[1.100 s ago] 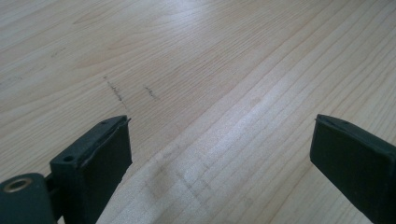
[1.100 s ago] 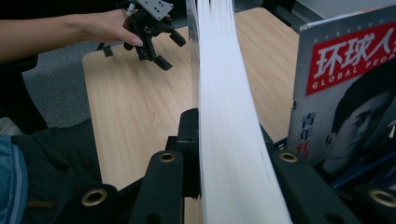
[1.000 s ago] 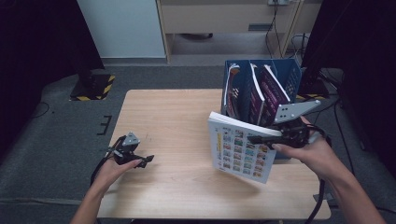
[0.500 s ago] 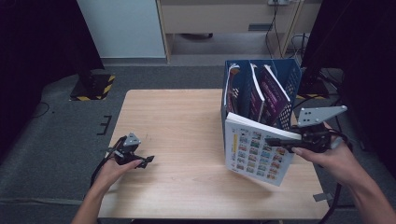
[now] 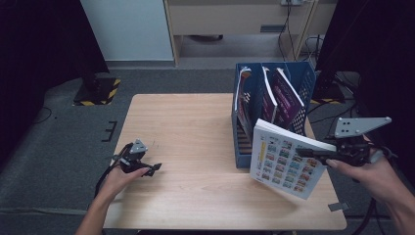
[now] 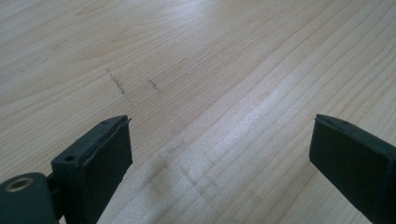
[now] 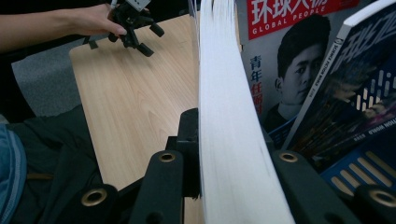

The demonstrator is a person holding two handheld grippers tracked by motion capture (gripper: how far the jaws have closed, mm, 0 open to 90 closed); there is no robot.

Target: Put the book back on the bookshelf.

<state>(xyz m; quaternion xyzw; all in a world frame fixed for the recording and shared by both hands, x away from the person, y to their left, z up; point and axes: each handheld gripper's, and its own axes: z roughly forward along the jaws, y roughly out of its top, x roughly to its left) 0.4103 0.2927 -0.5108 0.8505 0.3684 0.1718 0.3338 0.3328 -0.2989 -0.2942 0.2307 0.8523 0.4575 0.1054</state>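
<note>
A thick white book (image 5: 286, 164) with a grid of small colour pictures on its cover hangs tilted over the right front of the wooden table (image 5: 195, 127). My right gripper (image 5: 303, 152) is shut on its upper edge. In the right gripper view the book's page block (image 7: 224, 116) stands between the two black jaws. Just behind the book stands a blue file rack (image 5: 307, 78) holding magazines (image 5: 286, 98). My left gripper (image 5: 149, 169) rests near the table's left front, and its jaws (image 6: 219, 154) are open over bare wood.
The rack takes up the table's back right corner. A red-titled magazine (image 7: 289, 56) leans in it close beside the book. A black-and-yellow striped base (image 5: 100, 90) sits on the grey floor at the left. A cabinet and cables stand at the back.
My right gripper has carried the book to the right, from the table's middle right to in front of the rack's right end. The left gripper has stayed put.
</note>
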